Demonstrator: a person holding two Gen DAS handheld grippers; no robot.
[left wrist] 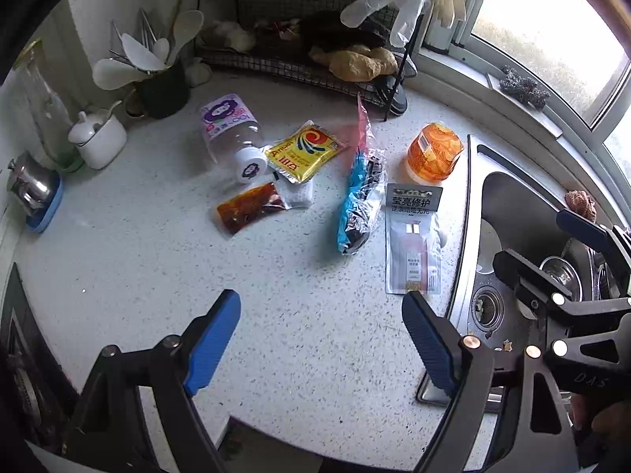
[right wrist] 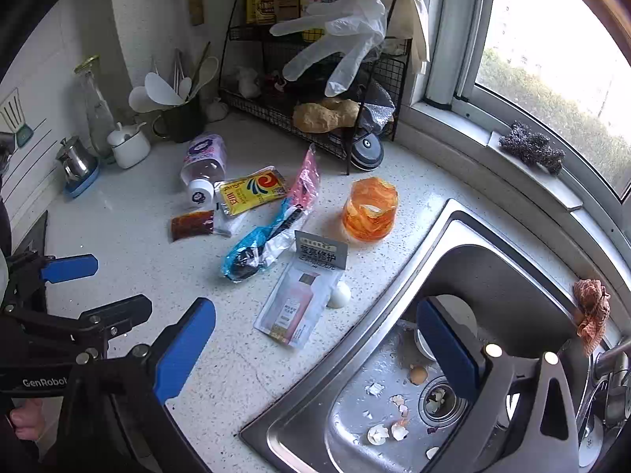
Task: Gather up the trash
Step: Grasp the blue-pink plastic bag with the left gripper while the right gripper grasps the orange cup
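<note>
left wrist: wrappers (left wrist: 357,201) beside sink (left wrist: 508,205).

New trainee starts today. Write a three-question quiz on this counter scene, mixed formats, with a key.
1. True or false: the plastic bottle stands upright.
2. What lies in the sink near the drain: A) eggshell pieces B) spoons C) a sponge?
3. Fill in: the left tool and the right tool are both ____.

Key: 1 false, it lies on its side. 2 A. 3 open, holding nothing.
</note>
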